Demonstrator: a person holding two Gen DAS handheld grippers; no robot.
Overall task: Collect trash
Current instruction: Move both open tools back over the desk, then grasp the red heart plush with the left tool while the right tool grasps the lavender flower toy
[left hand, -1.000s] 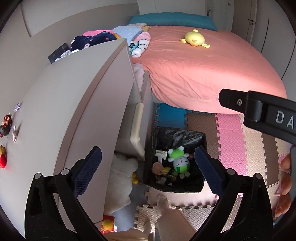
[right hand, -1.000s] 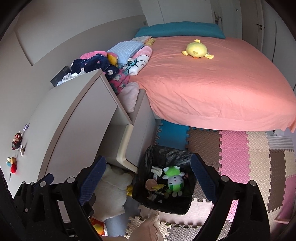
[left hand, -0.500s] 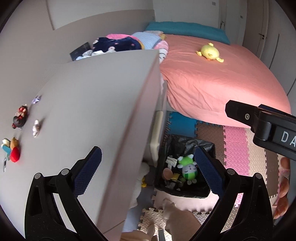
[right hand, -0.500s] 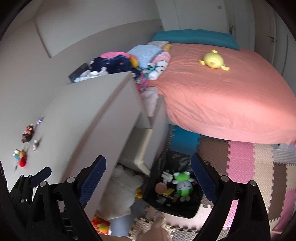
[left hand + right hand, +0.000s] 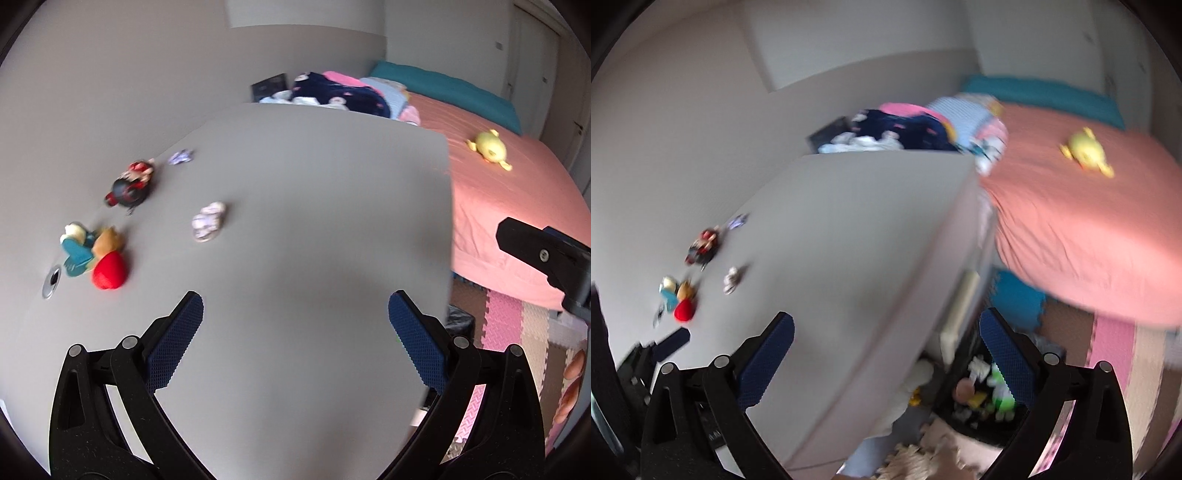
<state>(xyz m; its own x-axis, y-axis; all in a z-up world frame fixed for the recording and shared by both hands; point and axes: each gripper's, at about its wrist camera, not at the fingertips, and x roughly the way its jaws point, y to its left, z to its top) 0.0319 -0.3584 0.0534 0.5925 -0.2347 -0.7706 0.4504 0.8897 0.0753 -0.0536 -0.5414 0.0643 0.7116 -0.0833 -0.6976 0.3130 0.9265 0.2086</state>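
Grey desktop (image 5: pixel 295 229) now fills your view, the bin (image 5: pixel 982 402) dropped behind; crumpled wrappers (image 5: pixel 208 221) lie ahead. Left gripper (image 5: pixel 295 343) gapes empty; right gripper (image 5: pixel 886 354) is opening, empty.

**Soft daylight, smeared by motion**

The room is evenly lit with cool, diffuse daylight; the pink bedspread (image 5: pixel 517 206) glows warmest toward the right. Shadows stay faint on the grey desk top (image 5: pixel 314 240). Both views bow strongly, with black corners round the edges. The right wrist view is heavily blurred throughout; the left wrist view is sharper, though the small toys (image 5: pixel 103 258) smear slightly.
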